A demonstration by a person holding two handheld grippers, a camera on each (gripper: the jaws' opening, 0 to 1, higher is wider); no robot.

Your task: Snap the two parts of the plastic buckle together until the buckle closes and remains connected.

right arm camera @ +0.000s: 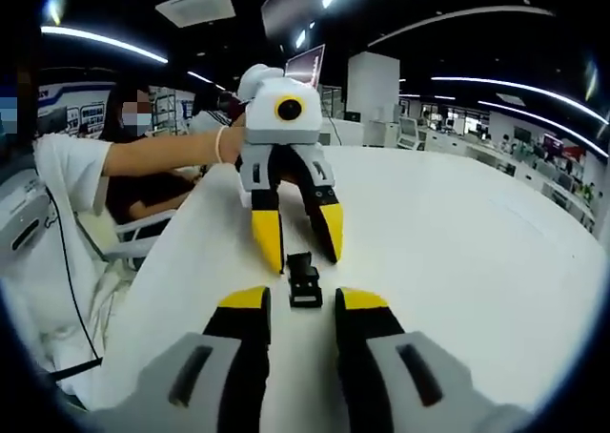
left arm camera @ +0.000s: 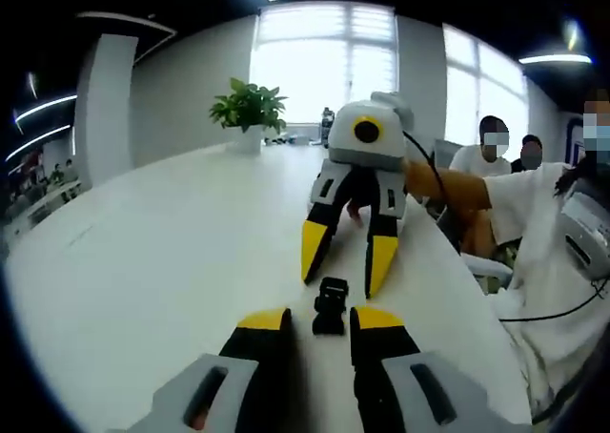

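A small black plastic buckle (left arm camera: 331, 306) lies on the white table (left arm camera: 172, 261), just ahead of and between the yellow tips of my left gripper (left arm camera: 319, 319), which is open and not holding it. The buckle's two parts lie end to end; whether they are latched I cannot tell. My right gripper (left arm camera: 348, 259) faces it from the far side, open, tips down near the buckle's far end. In the right gripper view the buckle (right arm camera: 305, 280) rests just beyond my open right gripper (right arm camera: 303, 301), and the left gripper (right arm camera: 300, 244) stands open behind it.
A potted plant (left arm camera: 248, 109) stands at the far end of the table by the windows. People (left arm camera: 491, 152) sit along the right edge. In the right gripper view, a person's arm (right arm camera: 162, 152) reaches in from the left, and the table edge (right arm camera: 157, 261) runs close by.
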